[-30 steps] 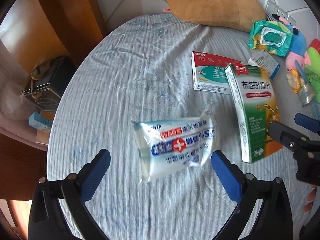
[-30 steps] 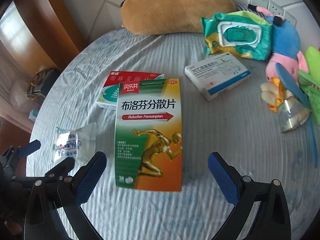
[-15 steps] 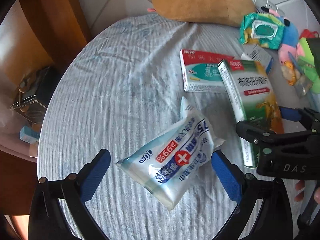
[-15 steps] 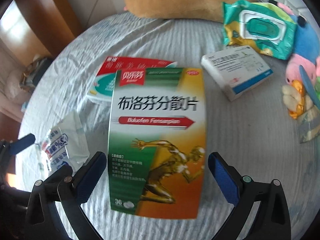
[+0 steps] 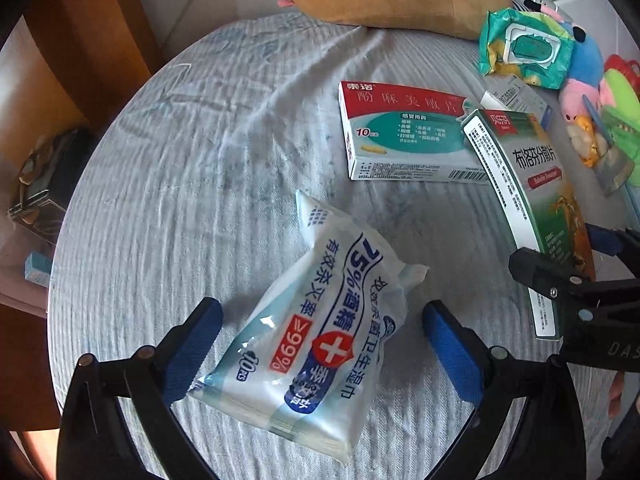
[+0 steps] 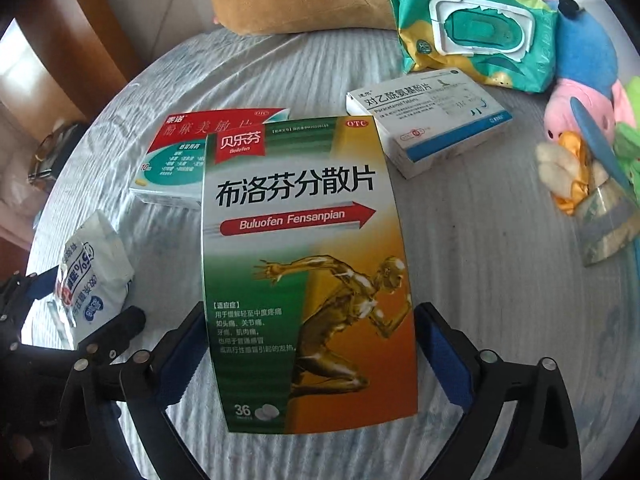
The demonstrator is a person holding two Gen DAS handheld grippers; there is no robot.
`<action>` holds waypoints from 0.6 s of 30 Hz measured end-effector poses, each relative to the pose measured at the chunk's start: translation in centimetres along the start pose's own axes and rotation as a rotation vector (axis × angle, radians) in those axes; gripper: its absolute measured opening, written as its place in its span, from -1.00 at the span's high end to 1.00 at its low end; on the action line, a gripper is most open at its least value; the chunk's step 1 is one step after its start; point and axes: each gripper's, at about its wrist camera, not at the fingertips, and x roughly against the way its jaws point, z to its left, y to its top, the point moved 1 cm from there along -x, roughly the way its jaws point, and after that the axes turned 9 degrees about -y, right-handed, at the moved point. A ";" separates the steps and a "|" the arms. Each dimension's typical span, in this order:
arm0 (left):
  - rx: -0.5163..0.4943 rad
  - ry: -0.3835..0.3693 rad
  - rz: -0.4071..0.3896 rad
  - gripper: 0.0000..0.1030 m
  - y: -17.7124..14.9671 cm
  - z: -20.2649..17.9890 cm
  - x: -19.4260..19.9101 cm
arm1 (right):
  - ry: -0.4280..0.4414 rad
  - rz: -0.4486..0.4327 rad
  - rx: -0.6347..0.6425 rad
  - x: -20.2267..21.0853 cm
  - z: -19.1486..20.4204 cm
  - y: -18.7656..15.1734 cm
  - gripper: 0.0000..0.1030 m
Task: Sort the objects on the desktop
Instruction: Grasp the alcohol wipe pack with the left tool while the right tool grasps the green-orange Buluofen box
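Two grippers: both spread wide, clamping nothing
Left gripper (image 5: pixel 318 344): straddles wipes pack (image 5: pixel 320 332), lower centre, long axis slanting toward upper left
Right gripper (image 6: pixel 310 346): pads flank ibuprofen box (image 6: pixel 308 272), centre frame, long axis pointing away; contact unclear
Farther: red box (image 5: pixel 404 132) upper right

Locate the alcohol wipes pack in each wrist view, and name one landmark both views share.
Left wrist: the alcohol wipes pack lies lower centre, between the open fingers of the left gripper.
Right wrist: the pack sits at the far left edge, left of the green-orange ibuprofen box.
Shared landmark: the red-and-white medicine box.
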 end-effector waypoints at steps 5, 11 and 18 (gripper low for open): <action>-0.013 -0.009 -0.023 -0.58 -0.3 -0.1 0.8 | -0.032 -0.014 0.027 -0.2 0.5 -0.2 -0.99; -0.004 -0.015 -0.041 -0.20 -0.9 -0.7 2.5 | -0.067 -0.041 0.044 0.2 0.7 -0.9 -0.73; 0.007 -0.021 -0.062 -0.09 -1.6 -1.3 4.5 | -0.013 -0.035 0.020 1.3 0.0 -1.8 -0.71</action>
